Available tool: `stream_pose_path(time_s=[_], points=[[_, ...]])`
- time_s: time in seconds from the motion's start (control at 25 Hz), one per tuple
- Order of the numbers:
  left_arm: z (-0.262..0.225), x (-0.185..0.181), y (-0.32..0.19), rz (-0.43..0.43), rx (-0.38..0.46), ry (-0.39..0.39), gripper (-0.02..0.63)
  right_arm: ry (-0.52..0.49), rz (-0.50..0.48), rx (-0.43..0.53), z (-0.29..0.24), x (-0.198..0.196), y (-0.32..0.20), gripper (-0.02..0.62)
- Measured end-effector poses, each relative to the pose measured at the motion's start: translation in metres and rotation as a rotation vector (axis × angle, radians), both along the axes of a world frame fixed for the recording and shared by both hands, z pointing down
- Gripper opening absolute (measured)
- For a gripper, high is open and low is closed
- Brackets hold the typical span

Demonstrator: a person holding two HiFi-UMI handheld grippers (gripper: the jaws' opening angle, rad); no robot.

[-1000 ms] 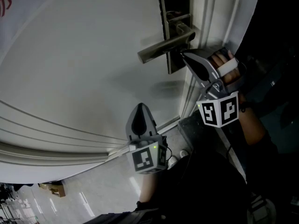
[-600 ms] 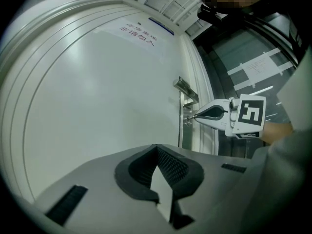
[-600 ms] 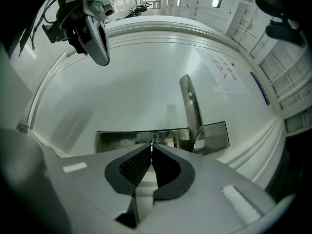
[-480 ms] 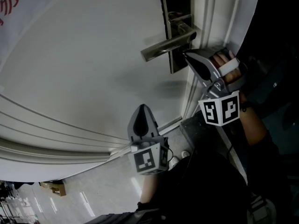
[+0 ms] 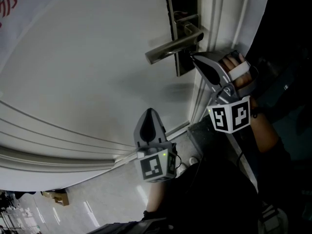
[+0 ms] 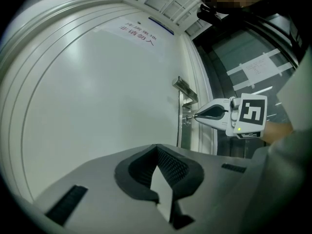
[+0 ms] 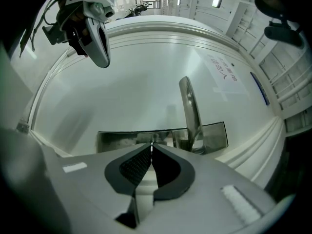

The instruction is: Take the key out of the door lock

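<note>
A dark metal lock plate (image 5: 184,68) with a lever handle (image 5: 170,48) sits on the white door (image 5: 97,62). My right gripper (image 5: 191,57) is at the plate just below the handle, shut on the thin key (image 6: 189,117). The key shows as a sliver at the jaw tips (image 7: 151,141) against the lock plate (image 7: 117,139). I cannot tell if it still sits in the keyhole. My left gripper (image 5: 149,111) hangs lower, away from the lock, shut with nothing in it.
The white door frame (image 5: 214,23) runs right beside the lock. A paper notice (image 6: 139,30) is stuck higher on the door. The person's hand (image 5: 235,68) holds the right gripper. A cardboard box (image 5: 57,197) lies on the floor far below.
</note>
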State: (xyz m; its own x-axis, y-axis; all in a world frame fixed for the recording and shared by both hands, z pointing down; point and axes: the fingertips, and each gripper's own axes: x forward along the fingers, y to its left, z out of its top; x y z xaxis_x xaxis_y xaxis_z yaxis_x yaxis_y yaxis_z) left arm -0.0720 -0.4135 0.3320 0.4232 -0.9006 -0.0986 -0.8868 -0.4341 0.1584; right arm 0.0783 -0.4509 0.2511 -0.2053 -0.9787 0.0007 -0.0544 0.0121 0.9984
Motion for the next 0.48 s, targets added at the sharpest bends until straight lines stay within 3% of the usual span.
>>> stream_pose_path(time_s=[0.48], points=[[0.0004,0.0014,0.0020,0.002,-0.005,0.001,0.000,0.001,-0.006,0.003,0.0001,0.0013,0.0081,0.009]])
